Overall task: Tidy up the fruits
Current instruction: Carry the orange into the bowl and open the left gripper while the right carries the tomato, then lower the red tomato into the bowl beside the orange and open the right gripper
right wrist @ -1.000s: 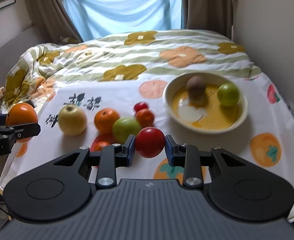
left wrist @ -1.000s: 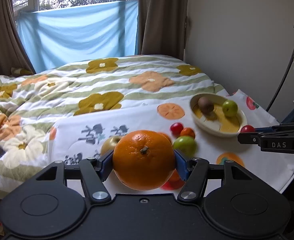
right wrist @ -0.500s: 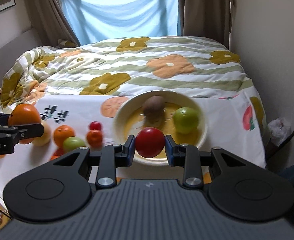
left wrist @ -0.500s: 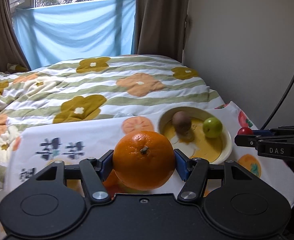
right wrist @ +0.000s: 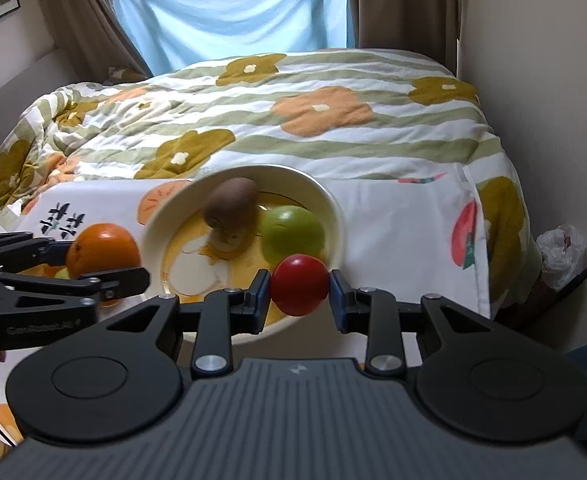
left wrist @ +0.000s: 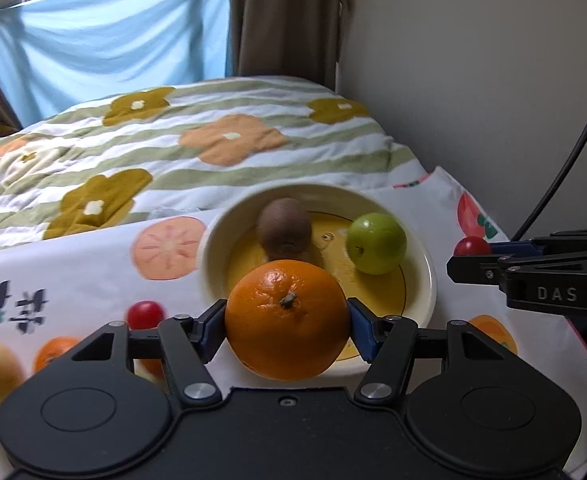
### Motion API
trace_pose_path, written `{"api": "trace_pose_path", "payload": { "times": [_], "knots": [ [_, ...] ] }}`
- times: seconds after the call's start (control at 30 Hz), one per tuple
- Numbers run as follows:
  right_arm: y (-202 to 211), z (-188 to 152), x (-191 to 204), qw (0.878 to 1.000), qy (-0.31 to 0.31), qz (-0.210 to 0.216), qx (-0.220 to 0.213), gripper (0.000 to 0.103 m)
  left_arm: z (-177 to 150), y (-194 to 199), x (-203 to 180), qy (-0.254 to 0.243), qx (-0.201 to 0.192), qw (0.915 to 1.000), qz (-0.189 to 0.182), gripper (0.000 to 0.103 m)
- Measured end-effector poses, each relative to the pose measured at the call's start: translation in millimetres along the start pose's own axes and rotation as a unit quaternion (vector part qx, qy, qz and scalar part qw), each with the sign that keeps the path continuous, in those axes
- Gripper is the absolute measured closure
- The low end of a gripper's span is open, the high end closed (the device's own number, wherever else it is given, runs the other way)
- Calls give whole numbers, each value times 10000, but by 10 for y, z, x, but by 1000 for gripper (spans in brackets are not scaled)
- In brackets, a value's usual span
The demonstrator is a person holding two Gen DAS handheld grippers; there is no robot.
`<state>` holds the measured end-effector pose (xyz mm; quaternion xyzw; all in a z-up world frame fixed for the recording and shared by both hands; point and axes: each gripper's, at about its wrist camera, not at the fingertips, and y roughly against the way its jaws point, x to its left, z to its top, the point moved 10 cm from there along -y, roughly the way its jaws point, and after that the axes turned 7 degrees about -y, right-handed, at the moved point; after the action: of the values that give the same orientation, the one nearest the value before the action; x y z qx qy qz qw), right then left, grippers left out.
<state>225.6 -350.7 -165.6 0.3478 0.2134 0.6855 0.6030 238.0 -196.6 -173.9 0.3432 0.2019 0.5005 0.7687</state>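
The bowl [left wrist: 421, 276] (near rim hidden) is seemingly overhung; an orange [left wrist: 287, 320] is pinched by the left gripper [left wrist: 287, 326], a red fruit [right wrist: 299, 285] by the right gripper [right wrist: 299, 294].

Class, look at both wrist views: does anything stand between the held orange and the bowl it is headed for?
Nothing visible blocks it. The orange, clamped in the left tool, hangs at the bowl's near rim. Inside, the kiwi and green apple sit toward the far side, leaving the near floor bare.
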Motion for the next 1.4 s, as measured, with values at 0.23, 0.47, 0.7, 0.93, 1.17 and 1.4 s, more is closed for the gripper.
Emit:
{"api": "trace_pose_path", "payload": {
  "times": [0.23,0.47,0.7,0.93,1.17,1.4],
  "knots": [
    [-85,9,-207,9999,-99,-7,57,57,23,-390,-199,-230,286,9993,22,37],
    [-126,31,-310,9999,-156,-20,71,57,10,-512,-334,-388,437,9982,-107,36],
    [-123,87,-317,9998,-199,15,11,57,132,-301,-258,-329,110,9994,63,5],
    [-165,127,-205,9998,-101,196,21,57,126,34,17,-6,-18,9994,349,5],
    [-277,92,109,9989,98,441,155,57,-102,217,324,369,98,9961,790,4],
    [-401,-13,266,9984,135,499,243,57,-289,357,565,603,145,9896,1297,4]
  ]
}}
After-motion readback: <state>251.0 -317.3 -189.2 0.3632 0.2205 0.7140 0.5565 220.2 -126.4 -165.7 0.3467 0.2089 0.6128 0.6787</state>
